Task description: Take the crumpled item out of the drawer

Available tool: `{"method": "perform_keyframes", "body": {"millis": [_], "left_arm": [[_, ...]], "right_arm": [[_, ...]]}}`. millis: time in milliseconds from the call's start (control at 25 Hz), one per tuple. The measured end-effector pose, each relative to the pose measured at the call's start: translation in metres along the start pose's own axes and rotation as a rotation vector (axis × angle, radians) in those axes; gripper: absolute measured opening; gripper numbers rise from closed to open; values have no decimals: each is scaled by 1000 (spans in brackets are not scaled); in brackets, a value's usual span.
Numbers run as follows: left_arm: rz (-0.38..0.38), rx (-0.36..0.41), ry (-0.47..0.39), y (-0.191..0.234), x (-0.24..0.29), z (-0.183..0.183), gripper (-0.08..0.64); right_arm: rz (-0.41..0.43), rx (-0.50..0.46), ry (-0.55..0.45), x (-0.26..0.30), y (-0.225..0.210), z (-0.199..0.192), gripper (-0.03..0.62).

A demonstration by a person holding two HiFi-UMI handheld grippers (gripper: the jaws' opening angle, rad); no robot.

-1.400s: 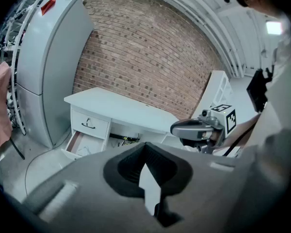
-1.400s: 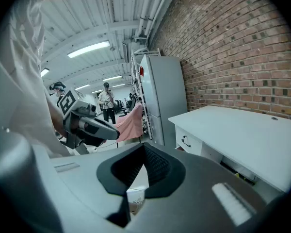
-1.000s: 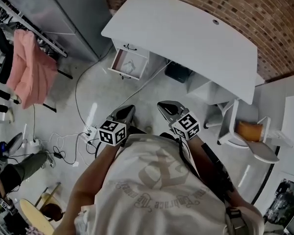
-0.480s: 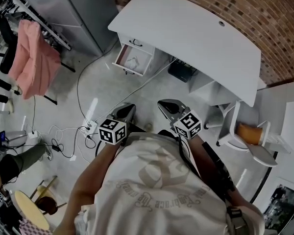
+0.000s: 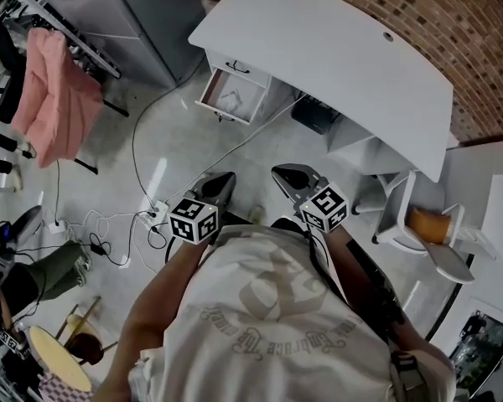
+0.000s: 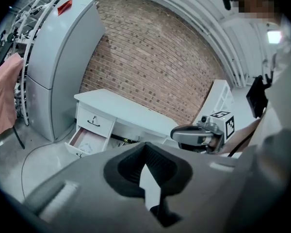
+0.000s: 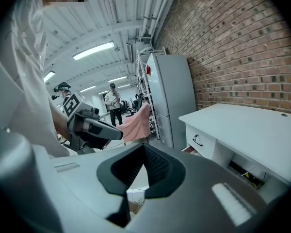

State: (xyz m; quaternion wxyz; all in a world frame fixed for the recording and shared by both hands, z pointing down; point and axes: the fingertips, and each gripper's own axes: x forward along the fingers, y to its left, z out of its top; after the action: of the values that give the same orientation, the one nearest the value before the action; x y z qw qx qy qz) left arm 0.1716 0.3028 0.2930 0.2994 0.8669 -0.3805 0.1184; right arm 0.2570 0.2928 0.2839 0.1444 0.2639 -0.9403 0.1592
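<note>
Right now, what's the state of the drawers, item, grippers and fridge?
lower drawer: pulled open
upper drawer: shut
crumpled item: lying in the lower drawer, not gripped
left gripper: shut, empty
right gripper: shut, empty
fridge: doors shut

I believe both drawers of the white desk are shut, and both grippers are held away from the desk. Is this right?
Not quite. The lower drawer is pulled open, with a pale crumpled item inside; only the upper drawer is shut. The head view shows this. The left gripper and the right gripper are indeed held away from the white desk.
</note>
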Motion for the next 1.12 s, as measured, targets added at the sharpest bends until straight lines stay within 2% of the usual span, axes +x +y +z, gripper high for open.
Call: {"method": "perform_keyframes", "body": {"millis": [240,520,760,1120], "left_arm": [[-68,-4,16,20,1,5,1],[-133,-1,0,54,10,42,0],[-147,15,-6,97,5,65,2],[-123,28,10,169,-6,97,3]], "right_arm": [[-7,5,15,30,-2,12,8],[-40,17,38,68,-22,29,8],[-73,21,53,107,-37,49,8],[-162,43,60,162,-56,71,8]]}}
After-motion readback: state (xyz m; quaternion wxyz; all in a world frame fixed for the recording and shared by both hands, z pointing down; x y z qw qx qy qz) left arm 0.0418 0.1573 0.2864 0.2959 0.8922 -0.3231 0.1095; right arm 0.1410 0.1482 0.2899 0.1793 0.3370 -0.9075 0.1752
